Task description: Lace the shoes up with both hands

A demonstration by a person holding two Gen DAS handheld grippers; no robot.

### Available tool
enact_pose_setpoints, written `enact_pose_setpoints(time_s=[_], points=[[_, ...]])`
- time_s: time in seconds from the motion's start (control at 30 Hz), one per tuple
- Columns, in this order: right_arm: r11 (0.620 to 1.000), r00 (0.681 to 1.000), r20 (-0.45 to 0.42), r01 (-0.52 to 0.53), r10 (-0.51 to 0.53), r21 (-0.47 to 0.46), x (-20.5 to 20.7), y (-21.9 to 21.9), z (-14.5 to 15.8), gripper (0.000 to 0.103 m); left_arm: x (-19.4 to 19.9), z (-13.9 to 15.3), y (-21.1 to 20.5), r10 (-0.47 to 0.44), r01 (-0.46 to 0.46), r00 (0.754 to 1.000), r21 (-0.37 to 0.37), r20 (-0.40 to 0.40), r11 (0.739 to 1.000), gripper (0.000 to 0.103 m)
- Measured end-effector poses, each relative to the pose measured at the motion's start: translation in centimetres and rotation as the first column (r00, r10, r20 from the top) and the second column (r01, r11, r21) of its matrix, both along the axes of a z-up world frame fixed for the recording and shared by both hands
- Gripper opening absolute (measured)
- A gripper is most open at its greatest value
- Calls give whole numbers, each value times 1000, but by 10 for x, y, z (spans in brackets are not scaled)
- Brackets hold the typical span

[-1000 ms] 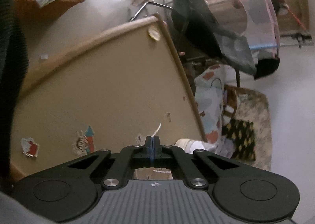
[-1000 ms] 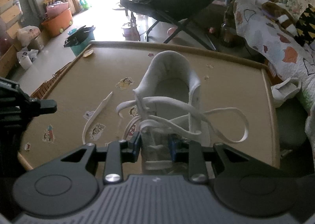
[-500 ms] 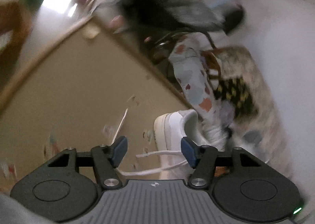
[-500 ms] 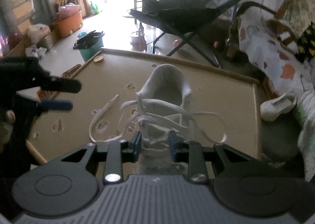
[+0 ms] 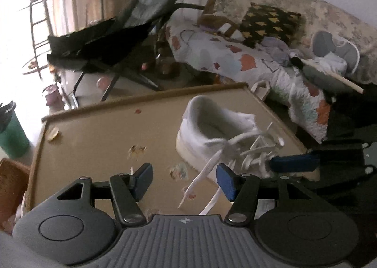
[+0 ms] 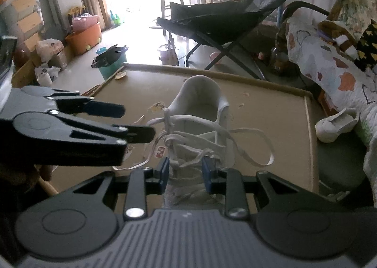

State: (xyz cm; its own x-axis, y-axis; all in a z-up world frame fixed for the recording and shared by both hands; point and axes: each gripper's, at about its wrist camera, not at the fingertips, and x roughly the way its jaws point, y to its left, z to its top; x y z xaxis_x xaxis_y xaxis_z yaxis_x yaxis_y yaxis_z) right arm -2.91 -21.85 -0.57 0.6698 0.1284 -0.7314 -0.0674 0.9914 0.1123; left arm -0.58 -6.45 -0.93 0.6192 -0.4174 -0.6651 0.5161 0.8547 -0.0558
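Left hand-held gripper (image 5: 183,179): jaws apart and closing slightly, its blue pads (image 5: 143,179) pressing on nothing; a loose white lace (image 5: 207,166) trails across the gap between them without being pinched. The right wrist view shows this same gripper from the side (image 6: 139,124), hovering above the bench (image 6: 271,112) just left of the shoe, a placement its own camera cannot show.

Right hand-held gripper (image 6: 185,172): jaws partly closed, with the front, laced part of the white shoe (image 6: 200,126) between the blue pads; whether the pads actually press on the shoe or its laces cannot be told. In the left wrist view only one blue finger (image 5: 294,164) of it shows, reaching into the tangle of laces from the right.

The shoe stands upright on the tan bench, toe toward both cameras' holder and heel collar away. The right wrist view looks along its length and shows a long lace loop (image 6: 259,148) falling to the shoe's right side; the left wrist view shows its flank (image 5: 212,131) and the free lace ends instead.

Several worn stickers (image 5: 136,150) dot the bench. Beyond its far rim stand a black folding chair (image 6: 226,23) and, to the right, a sofa with a patterned quilt (image 5: 223,56). Only the right wrist view shows the second white shoe (image 6: 337,124) beside the bench and the orange tub (image 6: 83,38) by the bright doorway.
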Motion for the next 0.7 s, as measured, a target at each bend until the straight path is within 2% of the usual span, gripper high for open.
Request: enact_pose_setpoints(time_s=[0.07,0.13,0.2,0.33,0.53,0.7], points=[[1000,1000,0,2,-2,5,0,0,-1,30,4,3,-5,-13,13,1000,-6,-14,1000,44],[1000,1000,0,2,-2,10,1,0,-2,30,11,2,-13,-30,29,999,-17,-38,999,24],[1000,1000,-1,4,-4,13,1,0,-3,31,14,-3,-19,-37,37,998,-7,-42,999,19],[1000,1000,-6,5,-5,20,2,0,-4,31,13,-9,-27,-63,64,997,16,-33,998,17],[1000,1000,-23,-6,6,11,3,3,-8,32,6,-5,-34,-90,88,996,91,22,992,18],[1000,1000,-25,-4,5,11,2,3,-8,32,6,-1,-34,-120,116,992,109,38,987,17]])
